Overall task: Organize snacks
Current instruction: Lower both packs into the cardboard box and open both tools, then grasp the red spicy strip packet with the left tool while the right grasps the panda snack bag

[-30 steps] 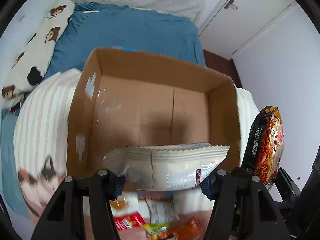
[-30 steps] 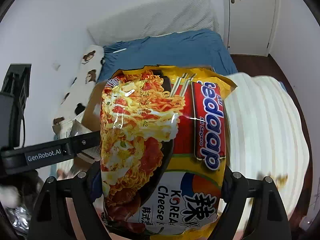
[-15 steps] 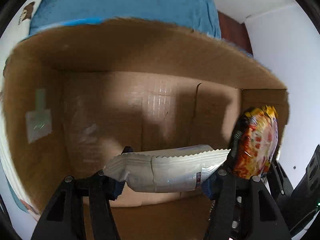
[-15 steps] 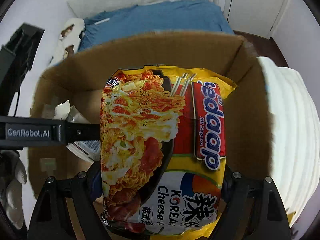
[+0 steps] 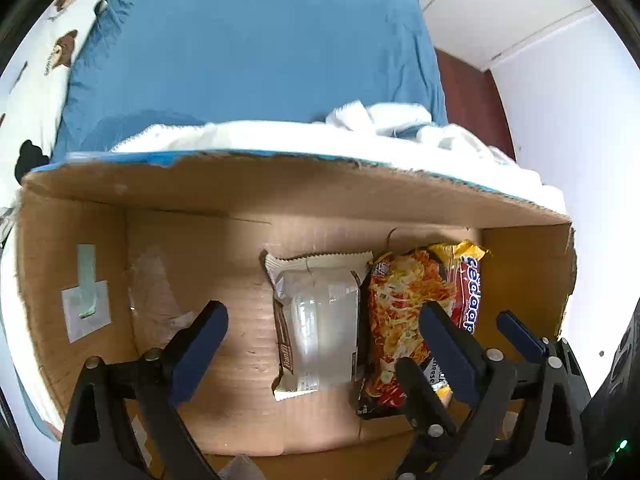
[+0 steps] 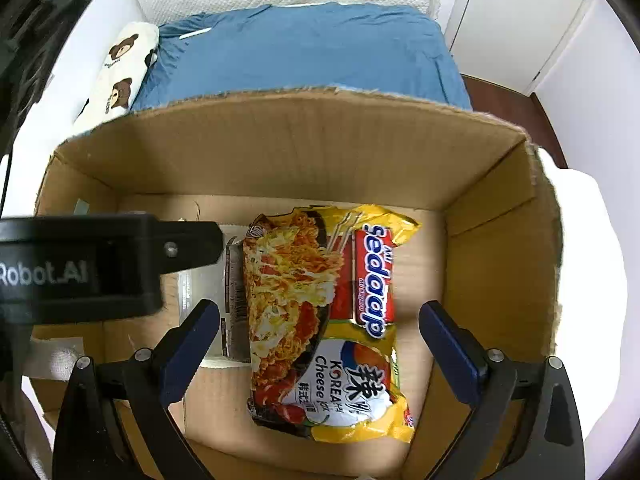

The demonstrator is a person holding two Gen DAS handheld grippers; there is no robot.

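Note:
A cardboard box [image 5: 280, 188] stands open under both grippers. A white snack pack [image 5: 316, 320] lies flat on its floor, and beside it to the right lies a yellow-and-red instant noodle pack [image 5: 404, 312]. My left gripper [image 5: 322, 336] hangs over the white pack; its jaws are opening and the pads are clear of the pack. In the right wrist view the noodle pack [image 6: 312, 288] lies on the box [image 6: 300, 144] floor below my right gripper [image 6: 320, 346], whose jaws are opening with neither pad touching it. The left gripper's body hides most of the white pack [image 6: 232, 320].
The box sits on a white striped blanket [image 6: 580, 240] at the foot of a bed with a blue sheet [image 5: 248, 48]. A bear-print pillow [image 6: 124, 68] lies at the bed's left. White doors [image 6: 516, 12] stand at the back right. The box floor's left part is bare.
Both grippers came down into the box, then opened. The white pack and the noodle pack left the jaws and now lie side by side on the box floor.

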